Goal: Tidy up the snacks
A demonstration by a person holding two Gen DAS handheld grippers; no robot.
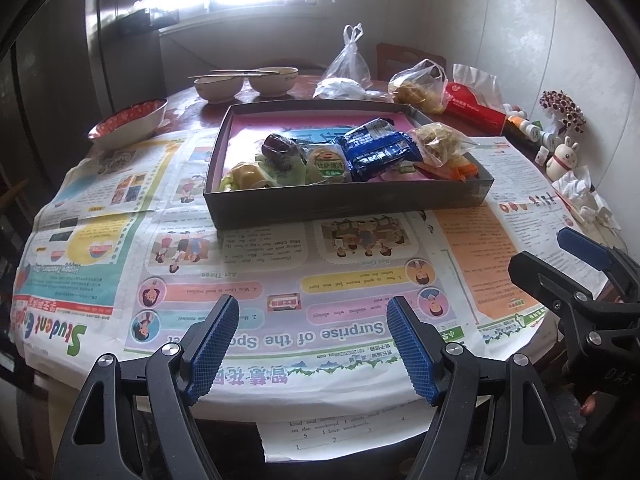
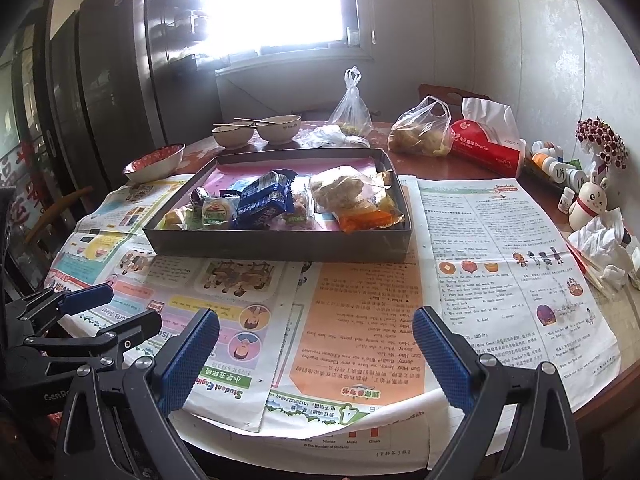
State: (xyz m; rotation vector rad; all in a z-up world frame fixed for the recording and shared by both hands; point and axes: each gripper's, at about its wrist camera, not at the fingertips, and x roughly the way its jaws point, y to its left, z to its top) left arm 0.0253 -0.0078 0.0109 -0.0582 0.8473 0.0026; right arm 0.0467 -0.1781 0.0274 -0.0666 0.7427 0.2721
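Observation:
A dark shallow box stands on newspaper in the middle of the round table. Several wrapped snacks are piled along its near side, among them a blue packet, a clear bag of brown pieces and a green-labelled round pack. My left gripper hangs open over the table's near edge, with nothing between its blue pads. My right gripper stands open to its right, also holding nothing. Both are well short of the box.
Two bowls with chopsticks and a red-patterned bowl stand at the back left. Plastic bags, a red tissue pack, small bottles, a rabbit figure and crumpled tissues line the back and right. Newspaper covers the near table.

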